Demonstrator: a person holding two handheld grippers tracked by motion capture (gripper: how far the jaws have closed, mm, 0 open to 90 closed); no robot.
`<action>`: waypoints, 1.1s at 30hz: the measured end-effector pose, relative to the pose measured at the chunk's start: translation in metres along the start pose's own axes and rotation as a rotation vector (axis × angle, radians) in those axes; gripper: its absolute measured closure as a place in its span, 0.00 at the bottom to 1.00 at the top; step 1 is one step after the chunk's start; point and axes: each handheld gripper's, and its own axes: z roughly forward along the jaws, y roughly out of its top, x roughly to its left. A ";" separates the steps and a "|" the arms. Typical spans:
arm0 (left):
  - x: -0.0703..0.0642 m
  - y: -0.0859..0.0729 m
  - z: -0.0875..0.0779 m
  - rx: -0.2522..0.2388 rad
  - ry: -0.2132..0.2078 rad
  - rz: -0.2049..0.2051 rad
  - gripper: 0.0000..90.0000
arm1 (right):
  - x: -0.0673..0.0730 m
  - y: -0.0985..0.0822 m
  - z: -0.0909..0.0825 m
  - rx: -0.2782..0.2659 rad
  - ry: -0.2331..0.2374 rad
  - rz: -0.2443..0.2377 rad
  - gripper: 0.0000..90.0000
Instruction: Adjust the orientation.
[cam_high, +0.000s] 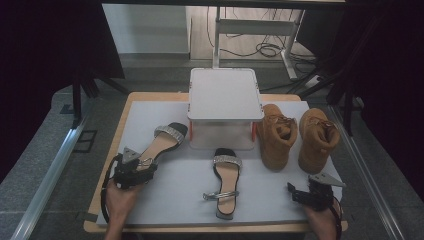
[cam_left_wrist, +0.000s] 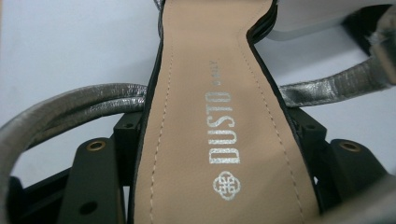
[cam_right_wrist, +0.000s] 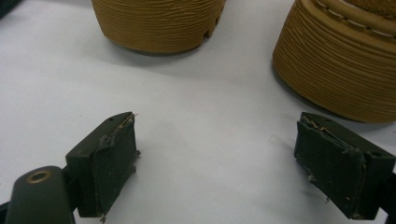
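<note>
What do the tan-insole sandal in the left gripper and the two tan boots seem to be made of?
The tan-insole sandal looks like smooth leather or faux leather, with stitched edges, a stamped silver logo and a crinkled metallic silver strap. The two tan boots look like matte suede or nubuck, on ribbed, rubber-like soles.

Second sandal (cam_high: 226, 182) flat mid-table, two tan boots (cam_high: 298, 137) upright at right, lidded clear box (cam_high: 224, 107) behind
</note>
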 end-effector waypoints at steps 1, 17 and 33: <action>0.000 0.000 0.000 0.000 0.000 0.000 0.43 | 0.000 0.000 0.000 0.000 0.000 0.000 0.14; -0.034 0.005 0.000 -0.001 -0.072 0.062 0.43 | 0.000 0.000 0.000 0.000 0.000 0.000 0.14; -0.058 0.022 0.024 -0.003 -0.086 0.078 0.43 | 0.000 0.000 0.000 0.000 0.000 0.000 0.14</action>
